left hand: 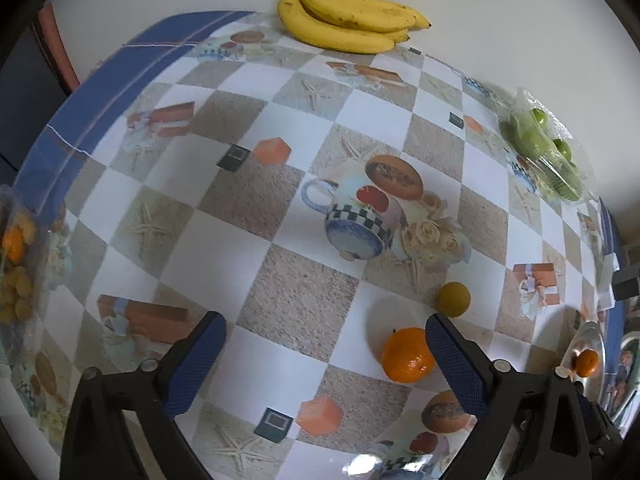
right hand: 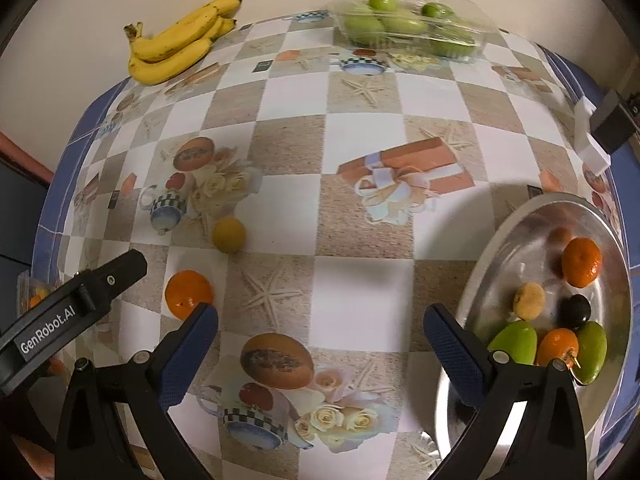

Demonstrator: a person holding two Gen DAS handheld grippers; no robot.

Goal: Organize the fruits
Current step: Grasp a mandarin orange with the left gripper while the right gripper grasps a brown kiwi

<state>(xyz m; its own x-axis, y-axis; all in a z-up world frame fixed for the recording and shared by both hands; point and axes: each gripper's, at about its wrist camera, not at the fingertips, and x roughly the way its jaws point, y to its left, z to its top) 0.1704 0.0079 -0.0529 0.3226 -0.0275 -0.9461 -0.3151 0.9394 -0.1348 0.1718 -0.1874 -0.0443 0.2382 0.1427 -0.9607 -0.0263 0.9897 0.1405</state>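
In the left wrist view my left gripper stands open just above the checked tablecloth. An orange lies between its fingers, close against the right-hand blue pad, with a wide gap to the other pad. A small yellow fruit sits just beyond that finger. My right gripper is open over bare cloth with nothing between its fingers. To its right, a silver bowl holds oranges, green fruits, a dark fruit and a pale yellow one. The same orange lies beside one finger of the left gripper.
A bunch of bananas lies at the table's far edge by the wall. A clear plastic tray of green fruit stands at the far right. A bag of small orange and yellow fruit sits at the left edge. A black object overhangs the right edge.
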